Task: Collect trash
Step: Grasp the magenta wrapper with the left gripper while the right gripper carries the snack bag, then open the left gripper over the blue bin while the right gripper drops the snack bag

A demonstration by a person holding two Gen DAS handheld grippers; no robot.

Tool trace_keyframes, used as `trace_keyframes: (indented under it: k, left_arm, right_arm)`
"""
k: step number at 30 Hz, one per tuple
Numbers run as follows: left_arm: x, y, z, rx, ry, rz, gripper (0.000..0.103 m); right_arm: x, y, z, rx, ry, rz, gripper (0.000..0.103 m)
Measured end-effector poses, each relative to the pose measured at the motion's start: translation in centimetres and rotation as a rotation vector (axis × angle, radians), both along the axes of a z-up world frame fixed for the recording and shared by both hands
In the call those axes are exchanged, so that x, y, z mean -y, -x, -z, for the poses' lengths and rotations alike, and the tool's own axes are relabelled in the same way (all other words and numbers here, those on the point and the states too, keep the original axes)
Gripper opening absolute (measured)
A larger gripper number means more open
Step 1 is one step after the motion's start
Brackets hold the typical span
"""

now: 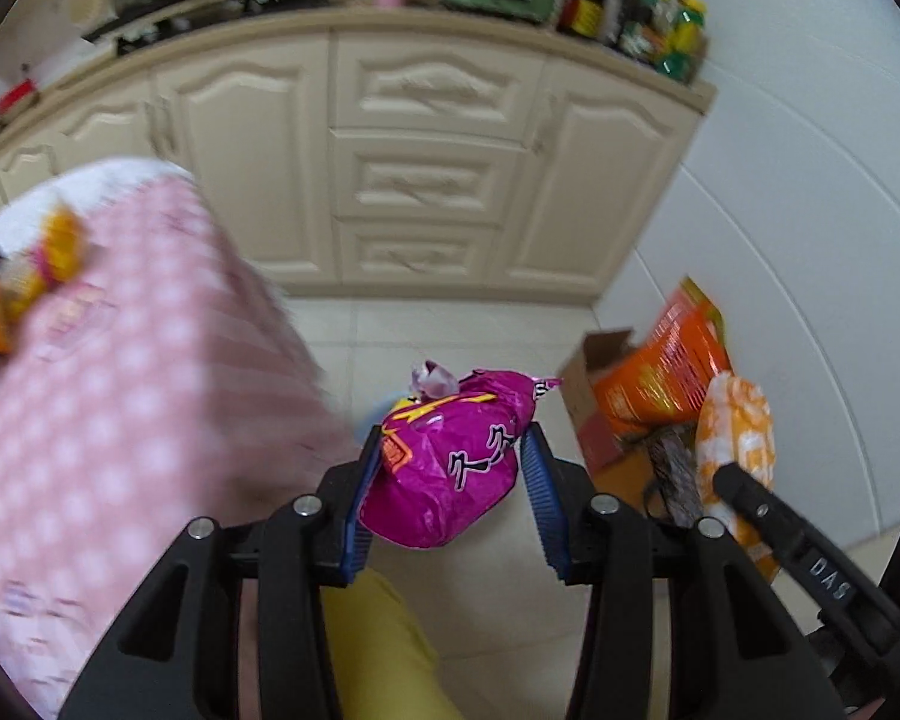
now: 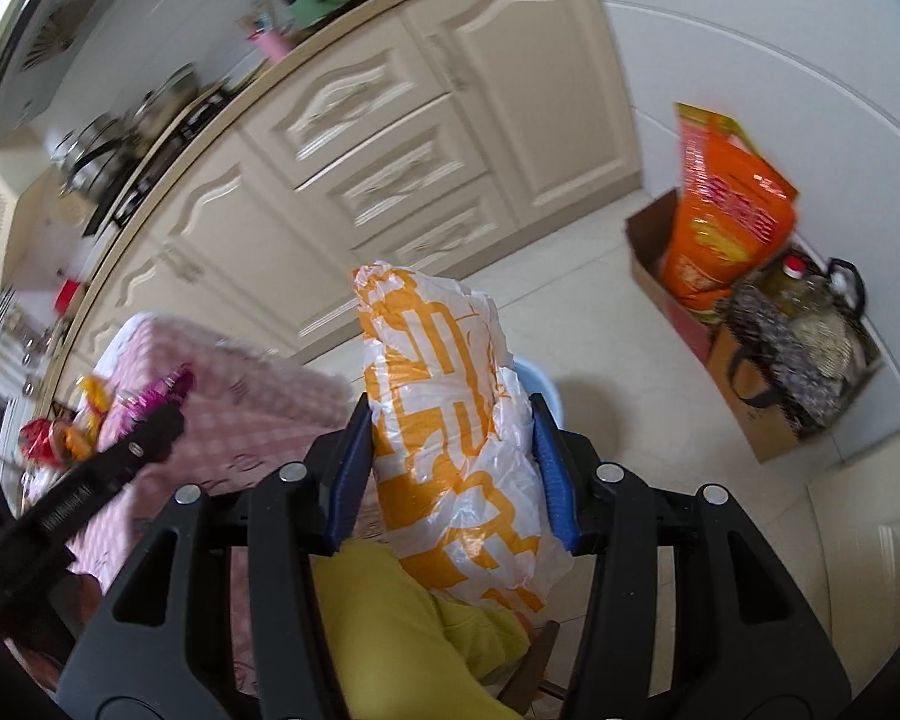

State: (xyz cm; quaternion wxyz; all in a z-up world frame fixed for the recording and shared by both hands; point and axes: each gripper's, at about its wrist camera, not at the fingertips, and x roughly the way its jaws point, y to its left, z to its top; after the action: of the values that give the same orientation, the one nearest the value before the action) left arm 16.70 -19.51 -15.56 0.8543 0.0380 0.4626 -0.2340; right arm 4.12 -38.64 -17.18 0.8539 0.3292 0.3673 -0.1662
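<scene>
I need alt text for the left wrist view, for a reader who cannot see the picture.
The left tool grips a crumpled magenta snack bag between its blue pads, above a pale tiled floor. A pink checked tablecloth with more wrappers fills the left; cream kitchen cabinets stand behind, and a cardboard box holding an orange bag sits at right.

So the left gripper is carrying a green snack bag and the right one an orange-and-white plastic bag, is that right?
Not quite: the snack bag in the left gripper is magenta, not green, as the left wrist view shows. The right gripper does hold the orange-and-white plastic bag.
</scene>
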Motion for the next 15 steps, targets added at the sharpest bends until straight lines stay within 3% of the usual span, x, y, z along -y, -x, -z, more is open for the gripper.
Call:
trace_keyframes:
  k: [5,8,15]
  left_arm:
    - [3.5,-1.2,4.1,-0.032,-0.043,0.039,0.044]
    - [4.6,-2.6,6.3,-0.020,-0.061,0.019,0.044]
    - [6.5,-7.0,10.8,-0.078,-0.113,-0.012,0.047]
  right_arm:
    - [2.6,0.4,2.2,-0.047,-0.021,0.055,0.049]
    - [3.6,-0.2,3.3,-0.078,-0.027,0.067,0.049]
    - [4.7,-3.0,5.1,-0.123,-0.030,0.038,0.049]
